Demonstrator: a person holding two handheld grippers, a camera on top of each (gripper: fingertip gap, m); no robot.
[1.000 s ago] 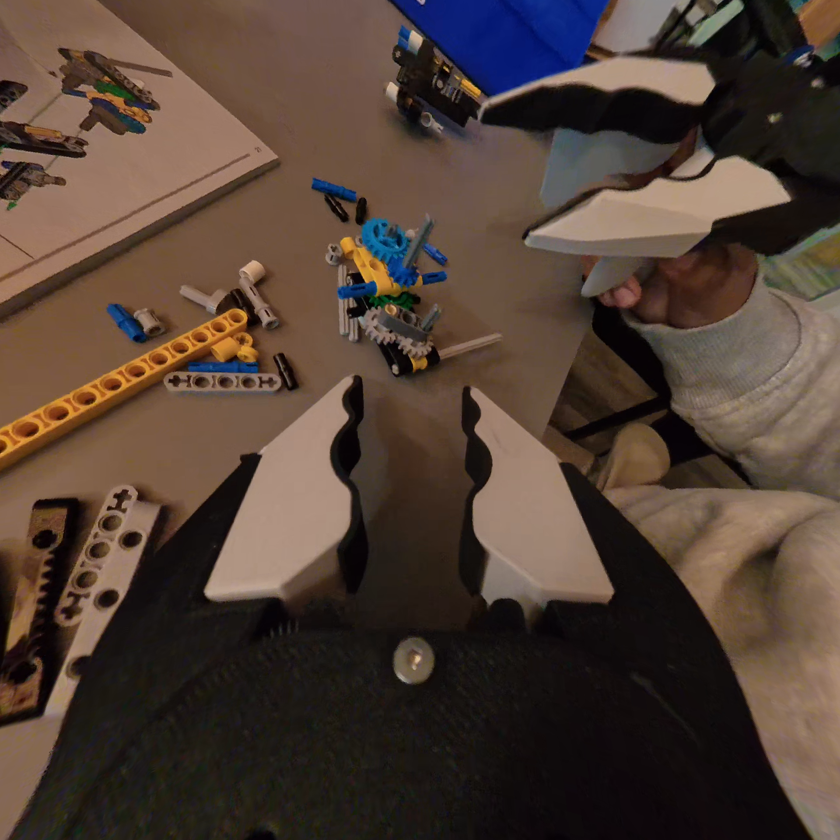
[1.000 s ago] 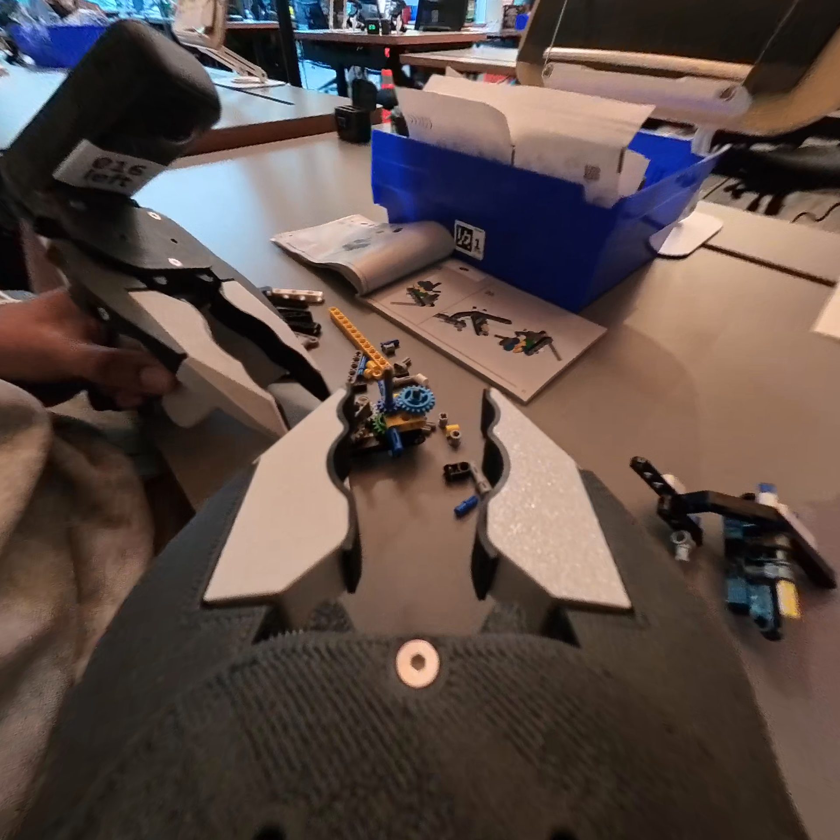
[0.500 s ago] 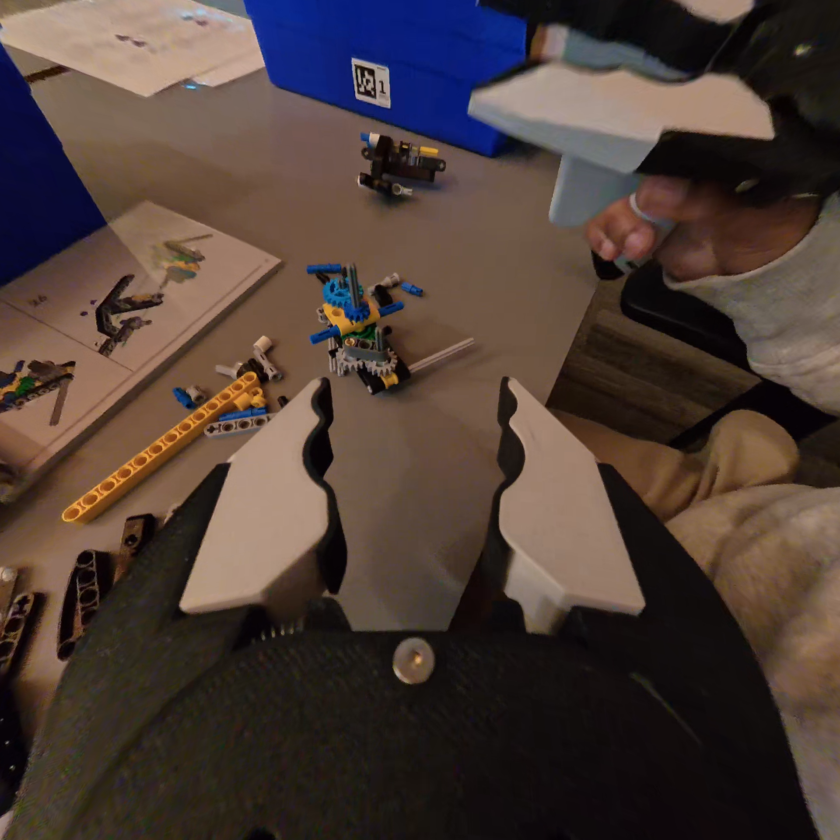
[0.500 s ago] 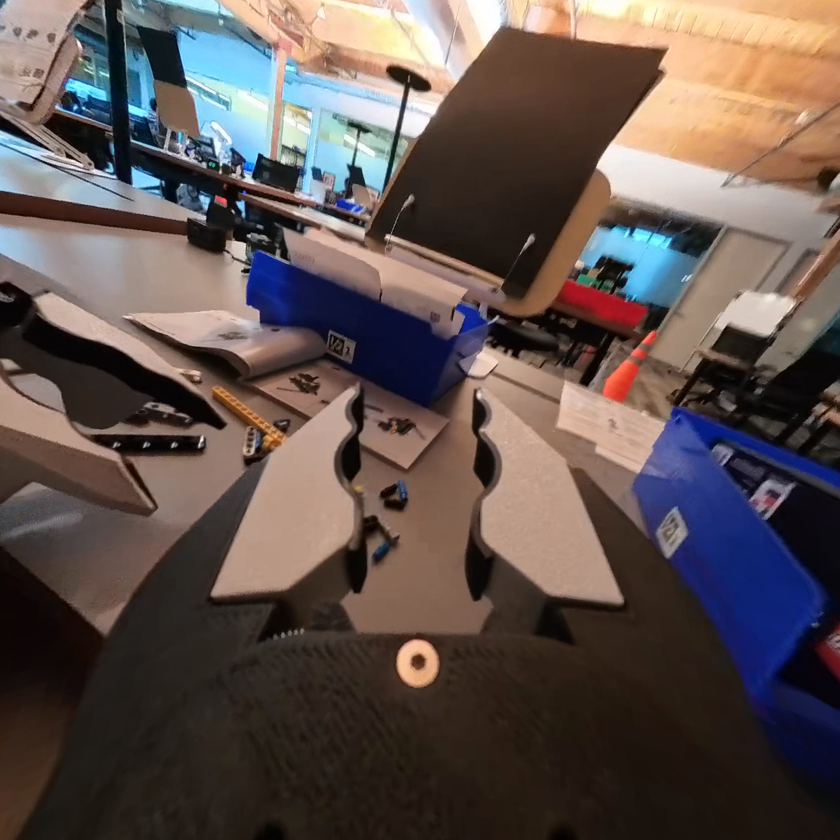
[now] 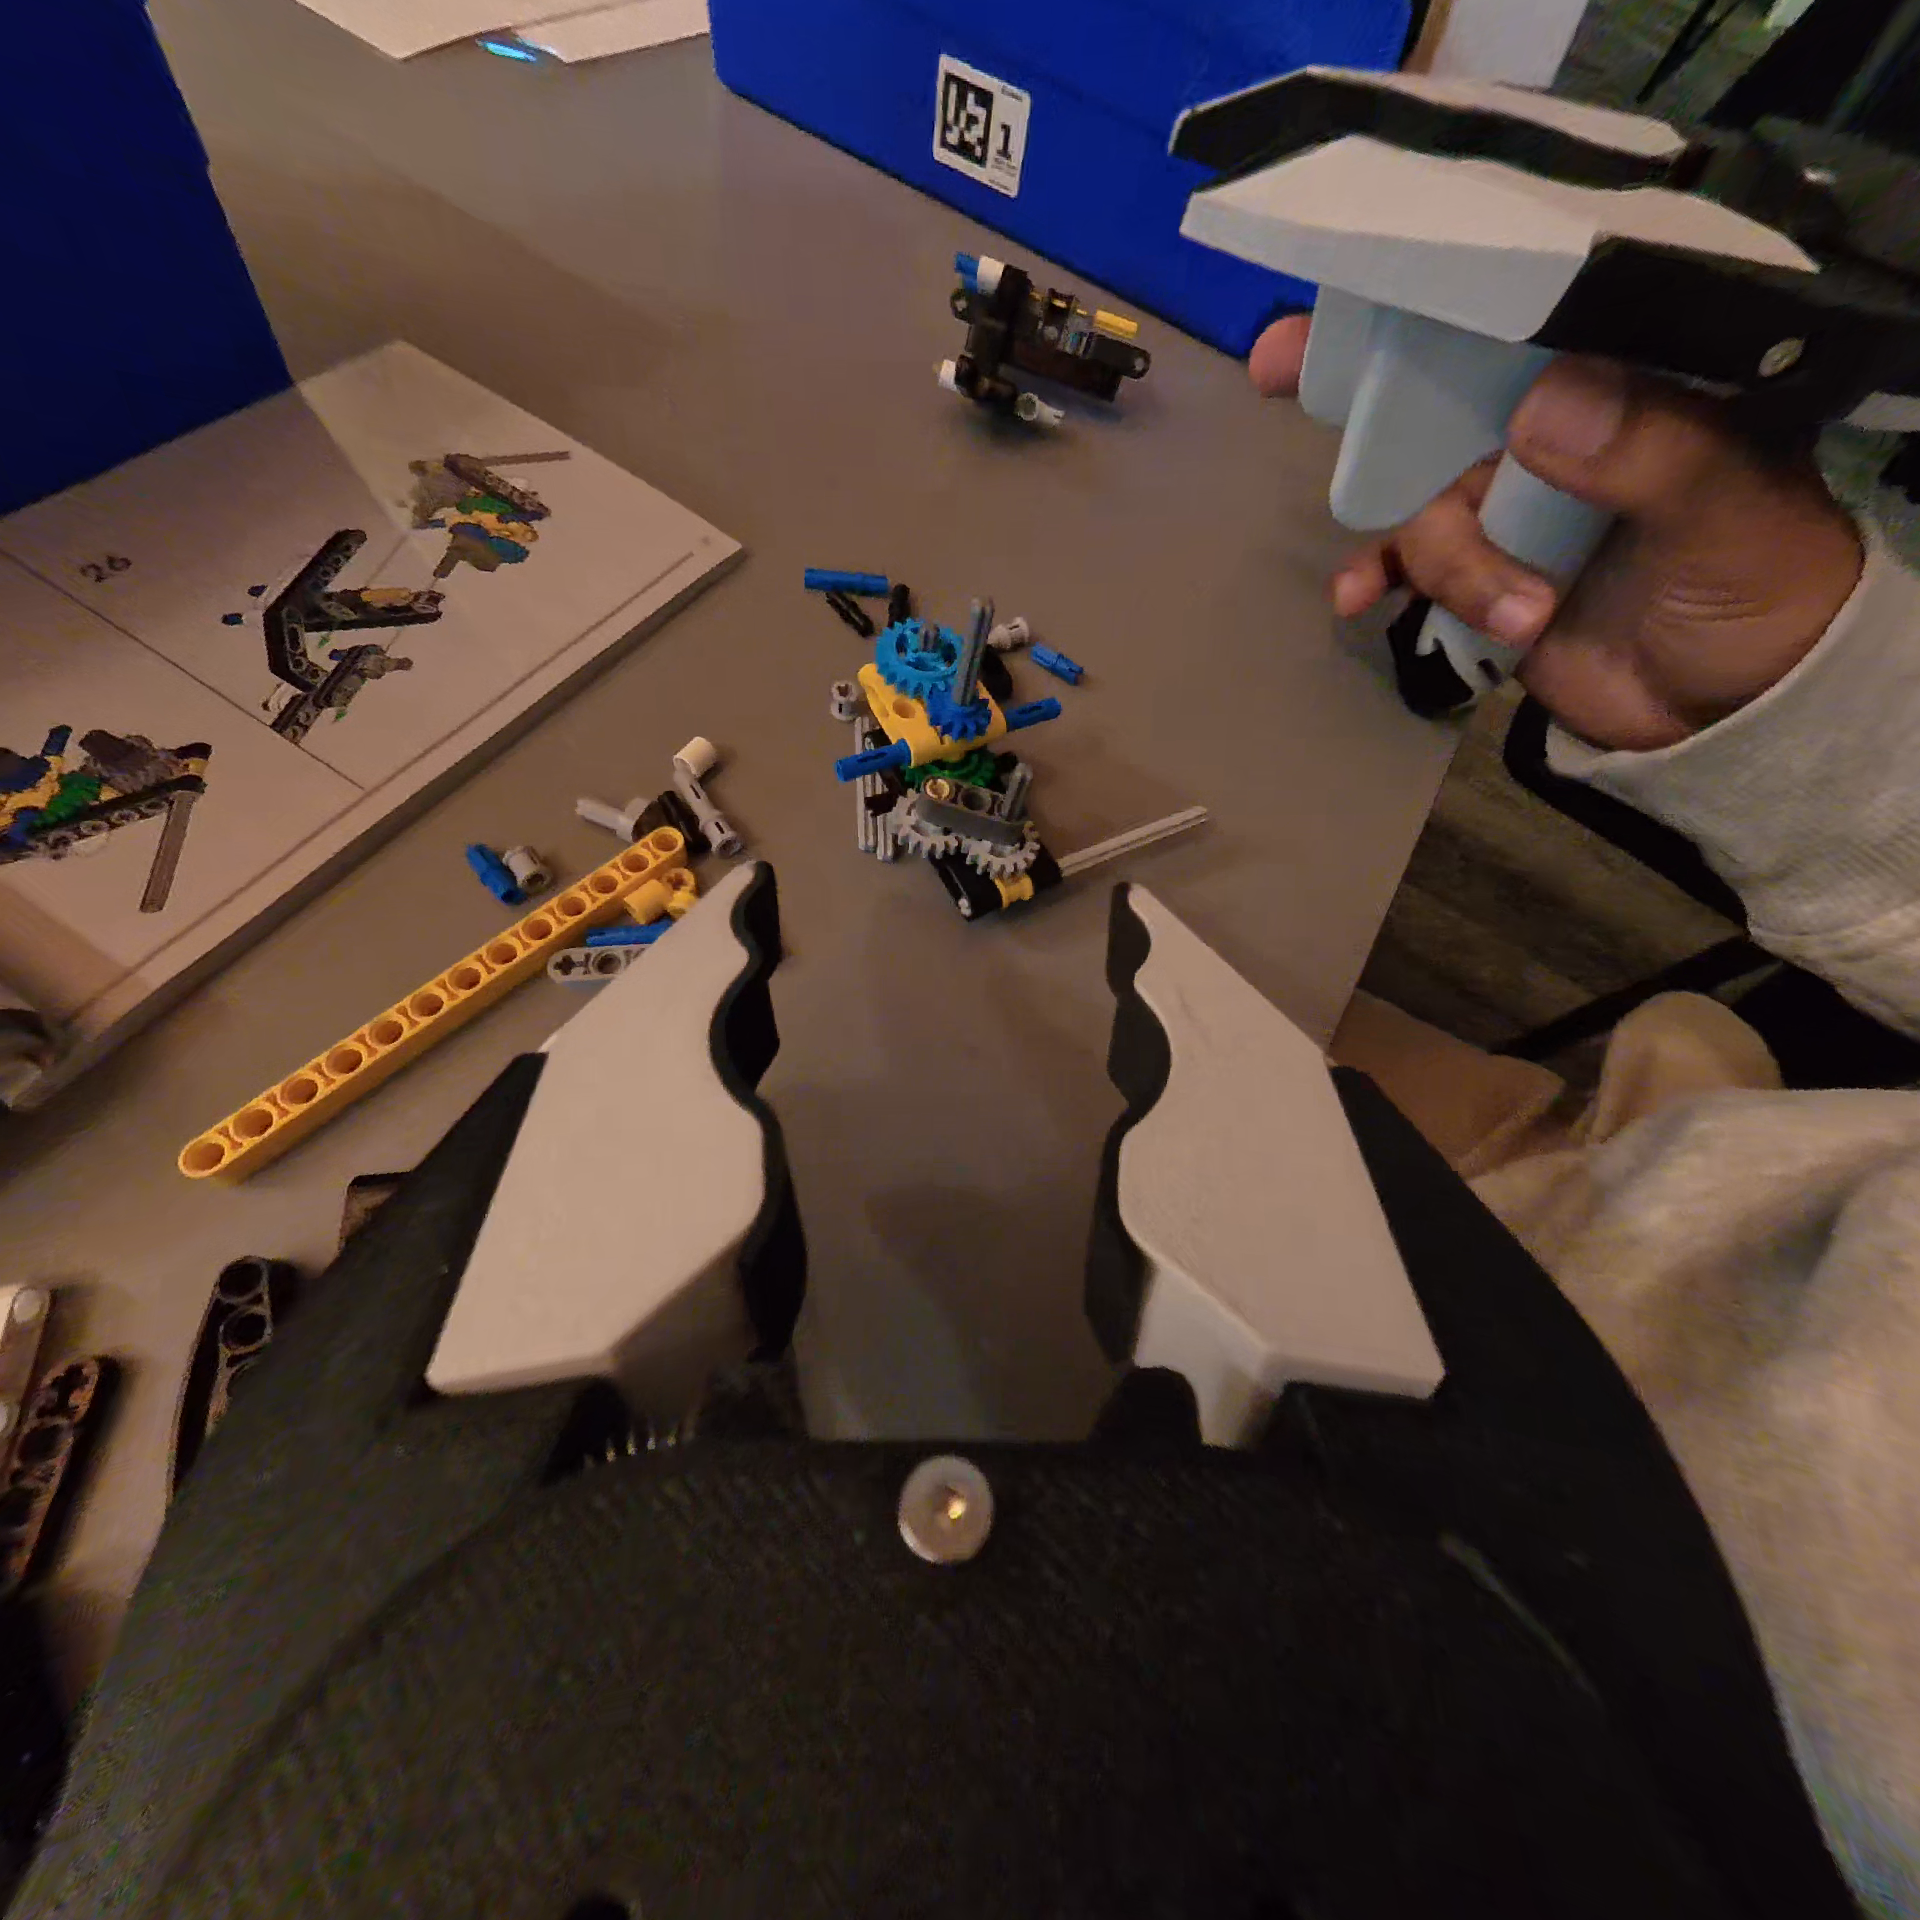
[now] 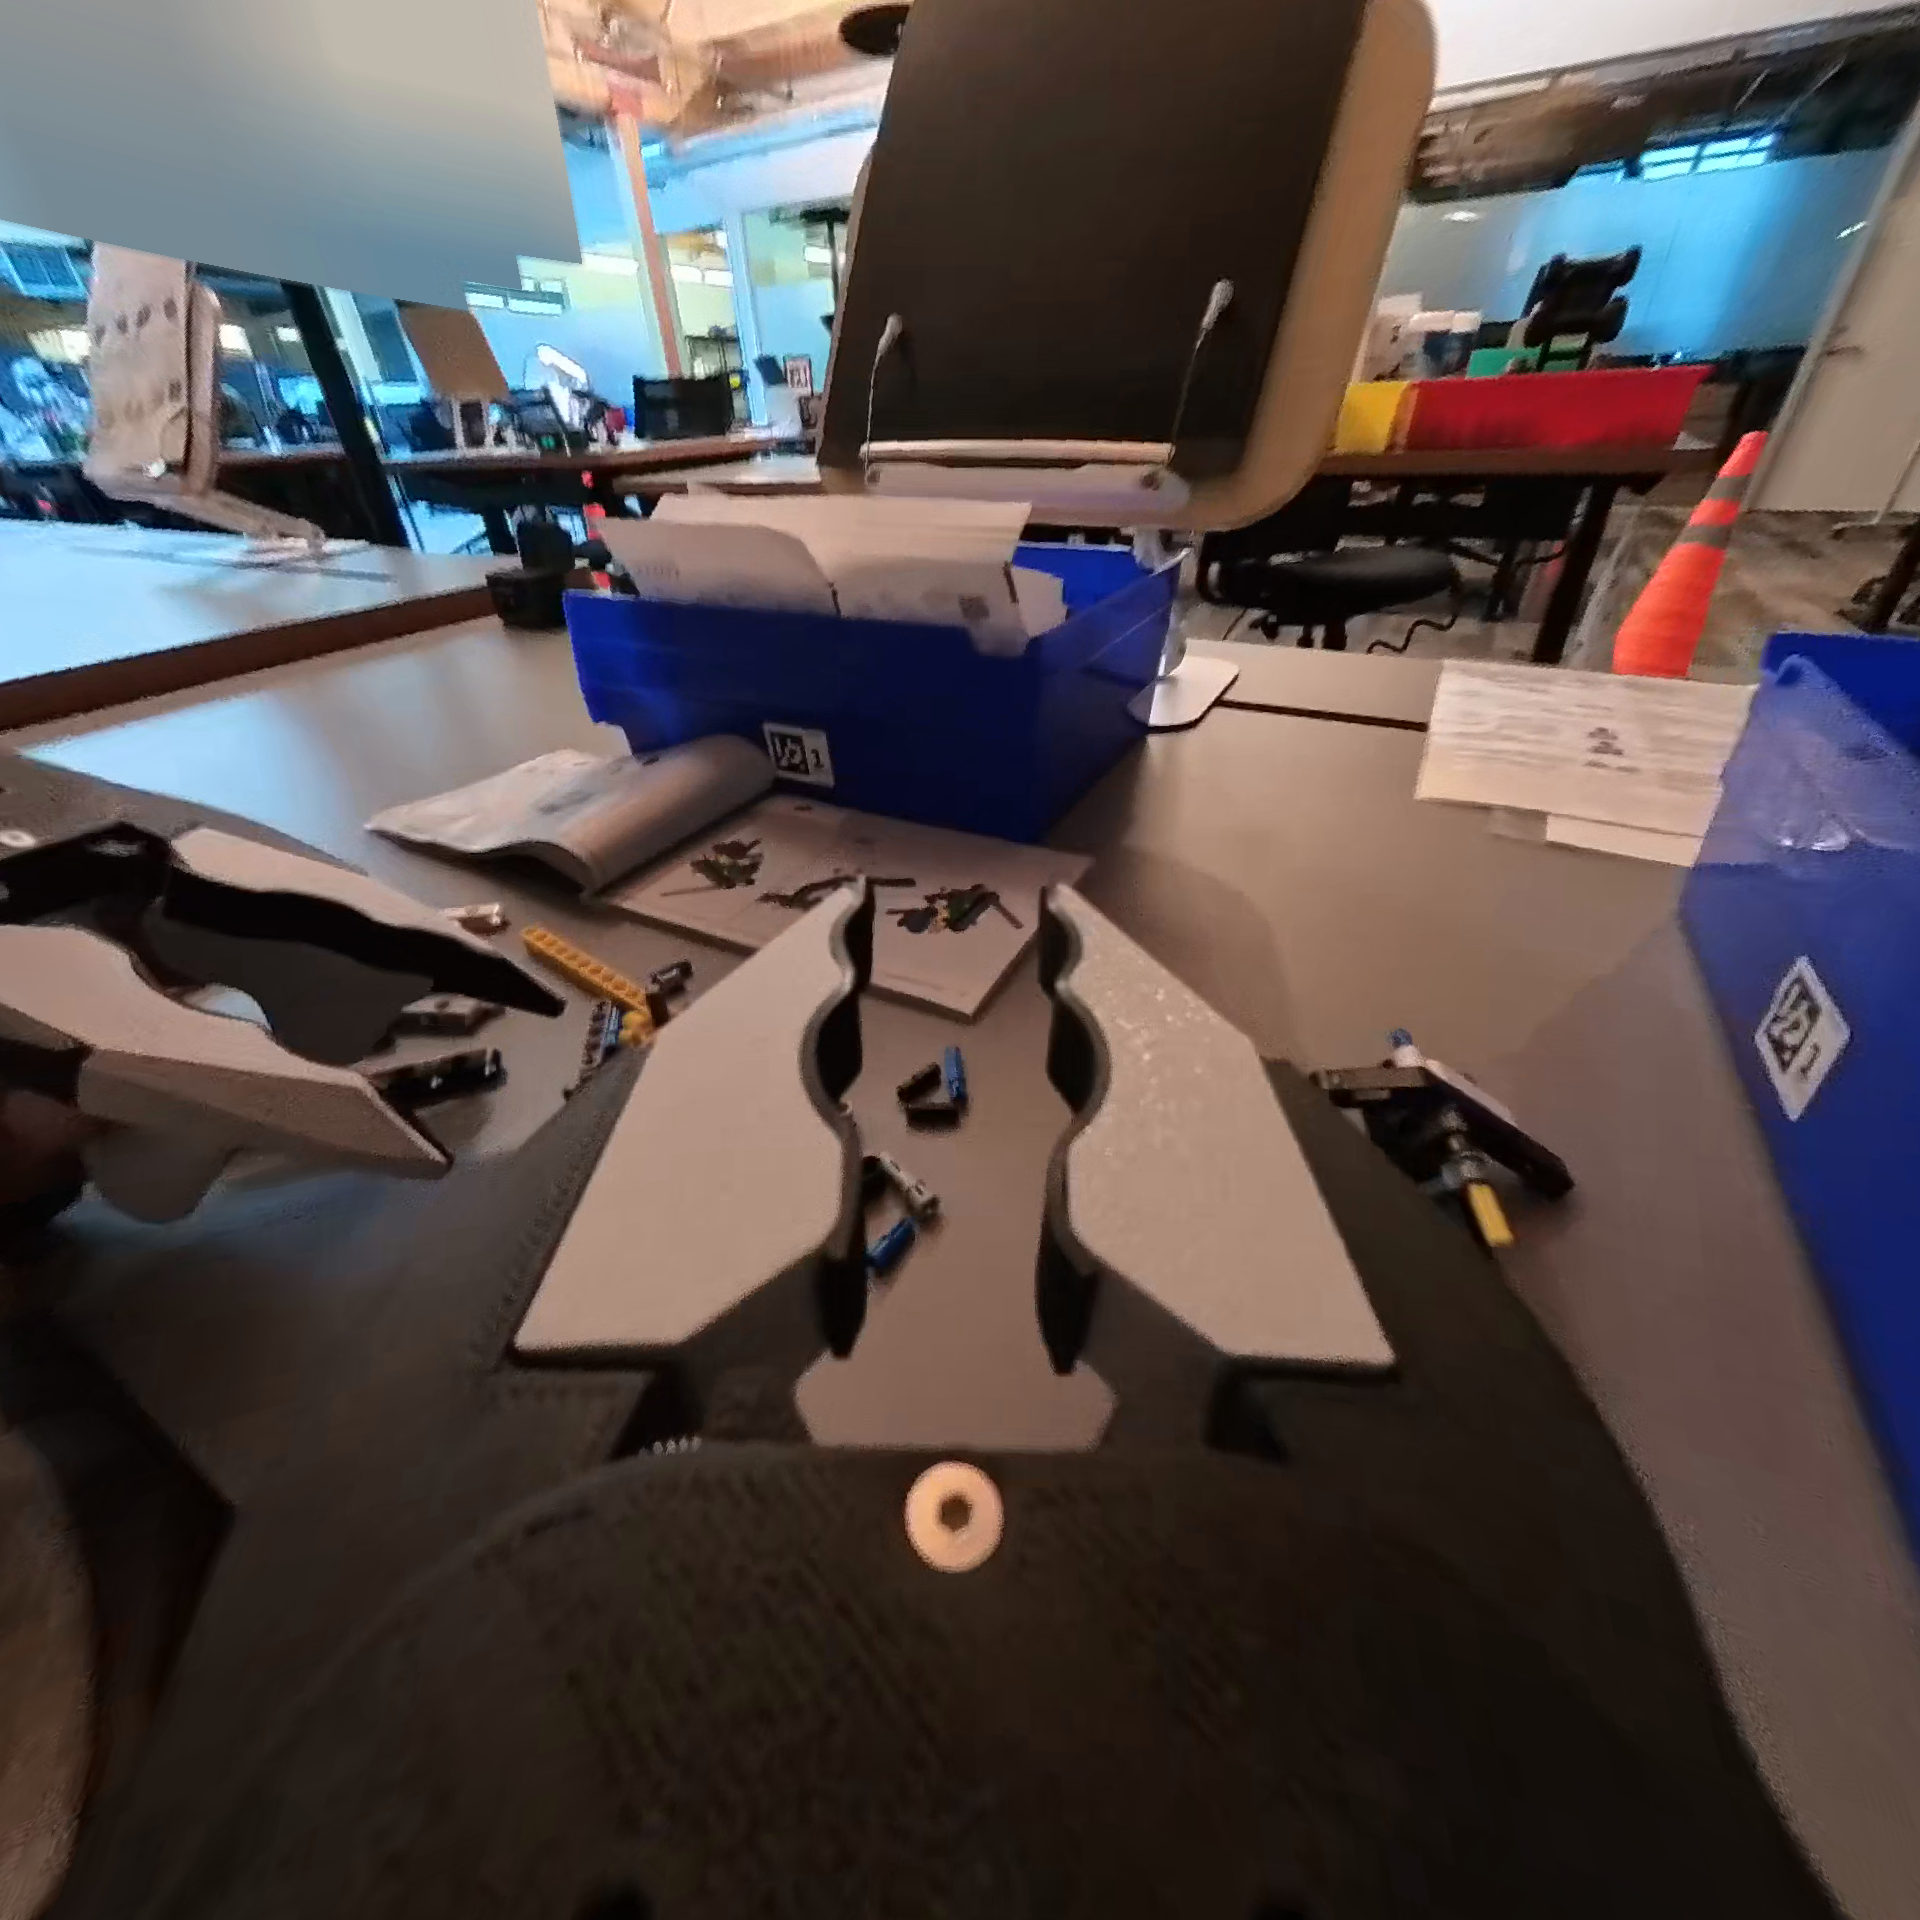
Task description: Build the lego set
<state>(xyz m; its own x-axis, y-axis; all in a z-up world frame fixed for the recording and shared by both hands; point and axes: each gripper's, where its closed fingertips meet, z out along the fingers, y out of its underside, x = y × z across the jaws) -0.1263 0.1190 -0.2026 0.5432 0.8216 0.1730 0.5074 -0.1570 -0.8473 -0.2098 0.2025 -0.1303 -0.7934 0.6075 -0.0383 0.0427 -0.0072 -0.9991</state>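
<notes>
A small gear assembly (image 5: 940, 753) of blue, yellow, green and grey lego parts lies on the grey table (image 5: 644, 312), just beyond my left gripper (image 5: 940, 904), which is open and empty above the table. A long yellow beam (image 5: 436, 1003) and loose pins lie to its left. A black sub-assembly (image 5: 1039, 338) sits farther back, and shows in the right wrist view (image 6: 1444, 1127). My right gripper (image 6: 951, 904) is open and empty, raised over loose pins (image 6: 935, 1081). It shows in the left wrist view (image 5: 1195, 177) at the upper right. The left gripper (image 6: 499, 1070) shows at the left.
An open instruction booklet (image 5: 343, 623) lies at the left; it also shows in the right wrist view (image 6: 831, 894). A blue bin (image 6: 883, 696) with papers stands behind it, another blue bin (image 6: 1829, 987) at the right. Dark beams (image 5: 62, 1423) lie at the near left. The table edge (image 5: 1392, 904) runs at the right.
The left gripper has dropped and come closer to the gear assembly. The right gripper has tilted down and swung, so its view shows the table and the black sub-assembly again.
</notes>
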